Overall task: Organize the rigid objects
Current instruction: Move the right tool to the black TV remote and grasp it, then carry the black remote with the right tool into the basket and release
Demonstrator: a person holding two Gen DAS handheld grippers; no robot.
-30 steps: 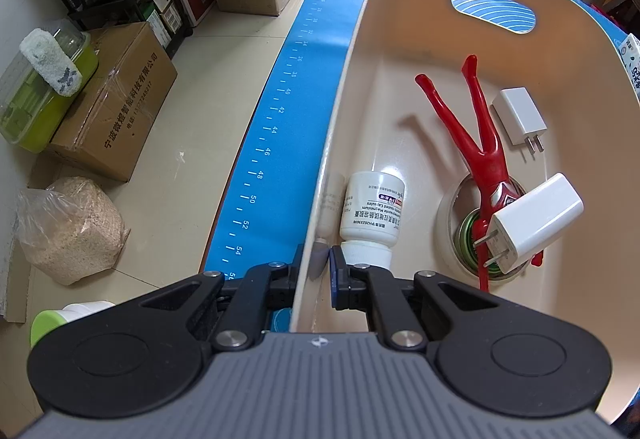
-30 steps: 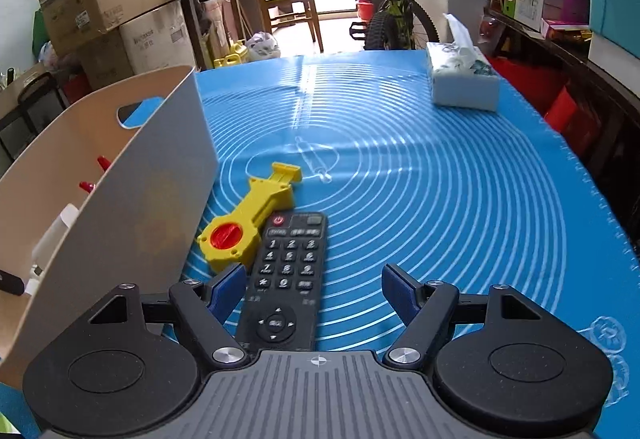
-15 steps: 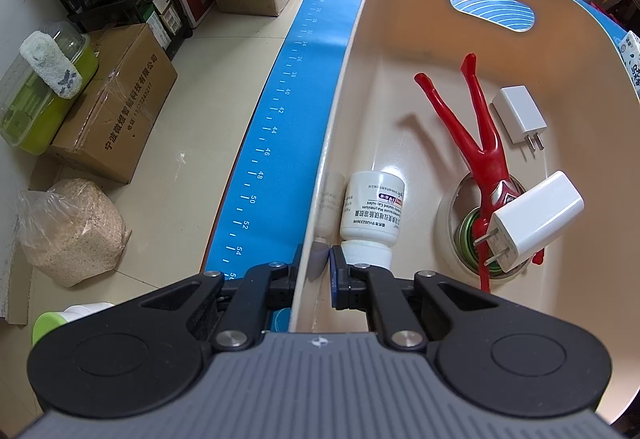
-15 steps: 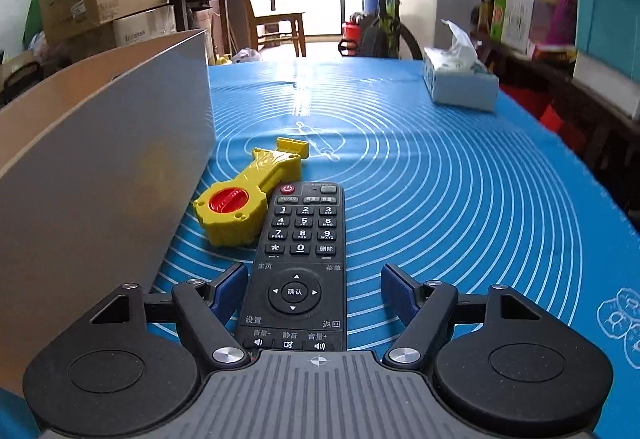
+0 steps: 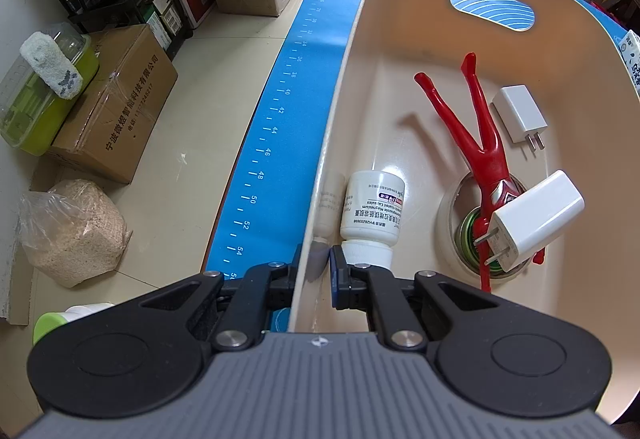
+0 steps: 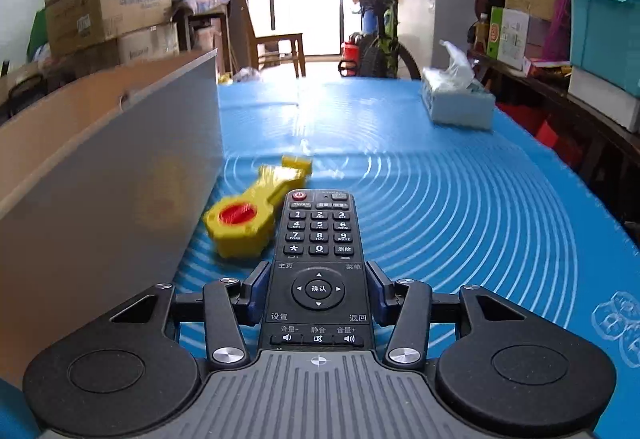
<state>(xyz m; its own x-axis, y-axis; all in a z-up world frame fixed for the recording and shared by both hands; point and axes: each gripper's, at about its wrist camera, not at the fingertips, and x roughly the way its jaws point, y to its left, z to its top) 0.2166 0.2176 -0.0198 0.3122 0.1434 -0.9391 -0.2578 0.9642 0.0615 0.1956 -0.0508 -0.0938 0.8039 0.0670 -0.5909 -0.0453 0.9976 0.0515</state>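
Note:
A black remote control lies on the blue mat. My right gripper straddles its lower half; its jaws are closing and the blue pads touch the remote's two sides. A yellow tool with a red disc lies just left of the remote, beside the beige bin's outer wall. My left gripper is shut on the bin's near wall. Inside the bin lie a white medicine bottle, a red figure, a large white charger, a small charger and a tape roll.
A tissue box stands far right on the mat. The table's edge with a ruler scale runs left of the bin, with the floor, cardboard boxes and a sack below. Shelves and a bicycle stand beyond the table.
My right gripper has moved forward and down over the remote and its jaws have narrowed from wide apart to the remote's sides. The left gripper and the bin have not moved.

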